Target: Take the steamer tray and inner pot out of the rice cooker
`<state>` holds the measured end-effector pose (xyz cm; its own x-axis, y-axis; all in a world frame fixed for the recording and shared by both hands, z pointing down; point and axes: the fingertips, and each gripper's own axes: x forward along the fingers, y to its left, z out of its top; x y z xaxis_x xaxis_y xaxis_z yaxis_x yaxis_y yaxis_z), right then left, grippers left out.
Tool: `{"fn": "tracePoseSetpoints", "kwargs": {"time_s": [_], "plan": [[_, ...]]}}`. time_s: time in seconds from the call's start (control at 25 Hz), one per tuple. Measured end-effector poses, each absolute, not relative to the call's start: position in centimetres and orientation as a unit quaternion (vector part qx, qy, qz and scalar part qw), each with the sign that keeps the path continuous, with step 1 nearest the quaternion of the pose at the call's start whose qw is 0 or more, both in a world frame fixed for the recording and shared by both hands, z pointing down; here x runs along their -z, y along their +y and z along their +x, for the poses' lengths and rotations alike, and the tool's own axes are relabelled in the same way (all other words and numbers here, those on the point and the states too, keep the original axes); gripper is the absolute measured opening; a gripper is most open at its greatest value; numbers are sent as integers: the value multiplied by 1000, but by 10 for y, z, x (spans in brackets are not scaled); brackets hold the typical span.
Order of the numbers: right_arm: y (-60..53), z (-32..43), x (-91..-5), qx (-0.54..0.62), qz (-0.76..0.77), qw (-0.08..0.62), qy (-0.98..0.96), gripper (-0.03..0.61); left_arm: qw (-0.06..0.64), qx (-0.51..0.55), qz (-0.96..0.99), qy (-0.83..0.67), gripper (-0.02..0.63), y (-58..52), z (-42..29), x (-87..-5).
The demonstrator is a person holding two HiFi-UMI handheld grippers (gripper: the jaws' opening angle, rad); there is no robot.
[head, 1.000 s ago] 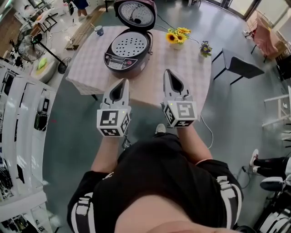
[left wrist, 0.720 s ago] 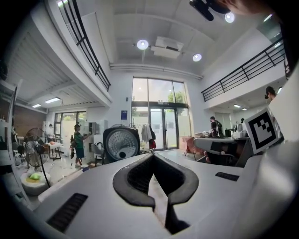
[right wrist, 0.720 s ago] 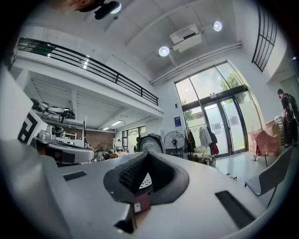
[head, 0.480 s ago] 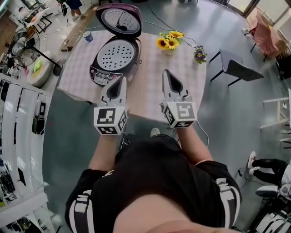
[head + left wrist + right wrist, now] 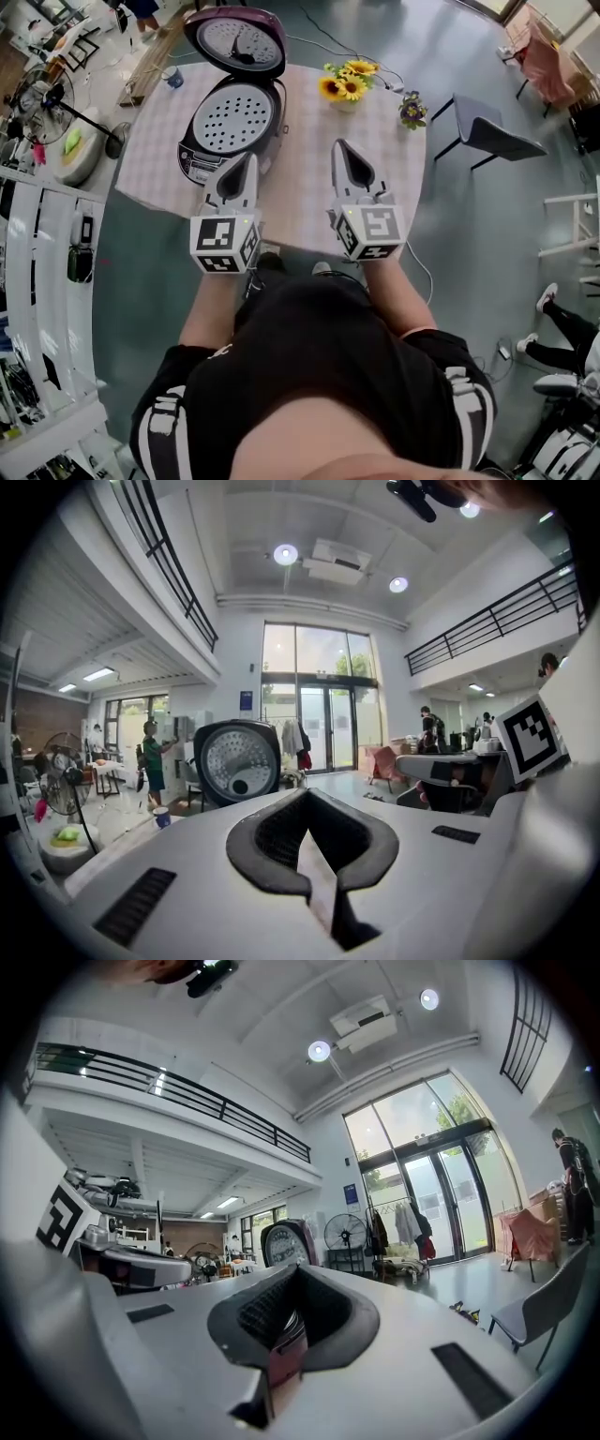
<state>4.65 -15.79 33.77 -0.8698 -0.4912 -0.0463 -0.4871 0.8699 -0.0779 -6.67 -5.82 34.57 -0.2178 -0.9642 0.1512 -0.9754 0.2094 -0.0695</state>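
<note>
- Round perforated metal steamer tray [image 5: 232,117] in glossy maroon rice cooker [image 5: 194,153], just ahead of left gripper [image 5: 246,159].
- Left gripper and right gripper [image 5: 341,148]: jaws together, empty.
- Cooker nearer than a second ago.

No text, label or number is legible.

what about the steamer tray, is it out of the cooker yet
No, the perforated tray sits inside the open cooker in the head view.
</note>
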Motion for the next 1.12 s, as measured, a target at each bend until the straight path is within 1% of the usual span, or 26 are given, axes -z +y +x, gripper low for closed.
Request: {"fn": "tracePoseSetpoints", "kwargs": {"time_s": [0.52, 0.76, 1.0, 1.12], "plan": [[-180, -6, -322, 26, -320, 30, 947, -2, 28, -81, 677, -731, 3, -103, -136, -330], [-176, -44, -328, 24, -342, 22, 939, -2, 38, -88, 684, -724, 3, -106, -182, -339], [-170, -82, -333, 21, -367, 20, 930, -2, 22, -90, 700, -708, 3, -103, -223, -341], [-168, -98, -332, 15, -377, 25, 926, -2, 29, -88, 700, -709, 4, -100, -247, -344]]}}
